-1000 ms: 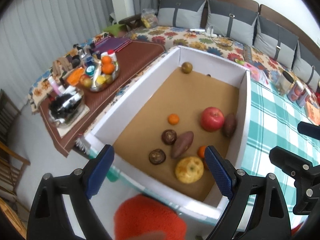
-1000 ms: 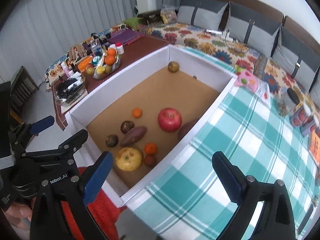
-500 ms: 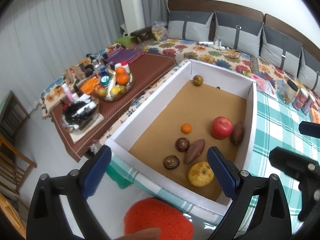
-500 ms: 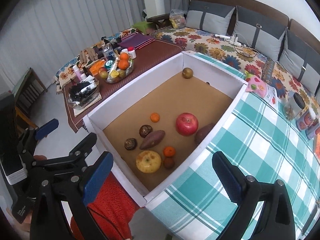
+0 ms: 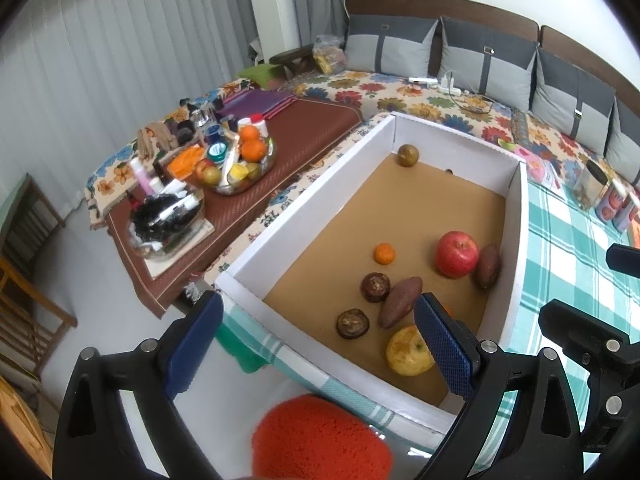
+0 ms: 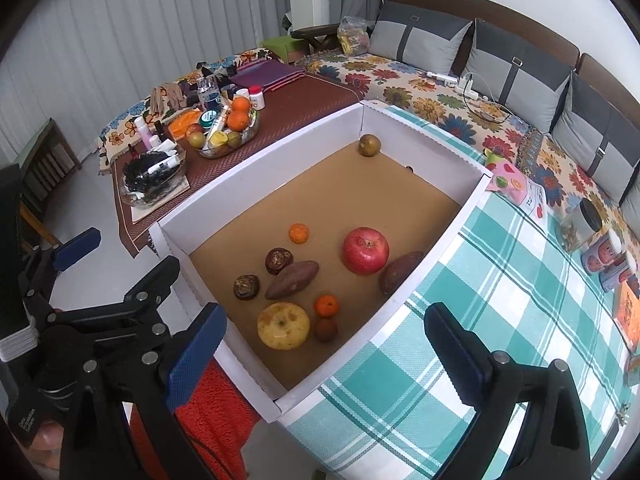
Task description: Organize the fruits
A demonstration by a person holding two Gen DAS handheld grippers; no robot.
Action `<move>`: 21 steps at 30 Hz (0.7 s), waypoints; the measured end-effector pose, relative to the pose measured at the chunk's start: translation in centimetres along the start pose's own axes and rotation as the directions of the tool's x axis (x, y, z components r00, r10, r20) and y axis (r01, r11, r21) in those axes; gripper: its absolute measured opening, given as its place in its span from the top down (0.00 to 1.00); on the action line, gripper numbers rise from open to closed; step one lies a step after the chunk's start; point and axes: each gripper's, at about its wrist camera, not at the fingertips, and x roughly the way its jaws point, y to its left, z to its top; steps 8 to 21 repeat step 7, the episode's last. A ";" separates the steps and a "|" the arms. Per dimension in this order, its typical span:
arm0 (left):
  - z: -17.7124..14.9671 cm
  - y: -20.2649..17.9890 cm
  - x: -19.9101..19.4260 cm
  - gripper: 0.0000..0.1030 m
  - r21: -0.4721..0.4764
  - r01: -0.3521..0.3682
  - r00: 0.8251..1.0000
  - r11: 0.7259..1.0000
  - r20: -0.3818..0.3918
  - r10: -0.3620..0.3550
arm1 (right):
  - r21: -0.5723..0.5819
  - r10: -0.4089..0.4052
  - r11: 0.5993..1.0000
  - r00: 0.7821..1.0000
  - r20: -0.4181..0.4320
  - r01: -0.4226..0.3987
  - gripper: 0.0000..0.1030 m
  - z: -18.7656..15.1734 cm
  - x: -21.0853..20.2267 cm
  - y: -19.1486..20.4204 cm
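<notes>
In the box (image 6: 404,142) we count one apple (image 6: 365,250), one yellow fruit (image 6: 283,325), two tangerines (image 6: 299,233), two sweet potatoes (image 6: 292,279), and two dark shrivelled fruits (image 6: 279,261).

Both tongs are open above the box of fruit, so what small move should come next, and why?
Probably lower the right tongs toward the yellow fruit at the near end of the box. Both tongs hang open and empty, and that fruit lies nearest, its top uncovered.

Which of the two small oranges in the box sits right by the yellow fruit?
The near orange, wedged between the yellow fruit and a small dark red fruit. The other orange sits alone, farther back.
</notes>
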 end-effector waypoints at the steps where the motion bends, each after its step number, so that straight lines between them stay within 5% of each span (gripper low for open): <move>1: 0.0 0.0 0.0 0.05 0.001 0.005 1.000 1.000 -0.003 -0.005 | 0.001 0.000 1.000 1.000 -0.001 0.000 0.04 0.0 0.1 0.0; 21: -0.2 0.1 0.2 0.05 -0.009 0.002 1.000 1.000 -0.007 -0.002 | 0.001 0.004 1.000 1.000 0.001 -0.004 0.04 0.1 0.3 0.1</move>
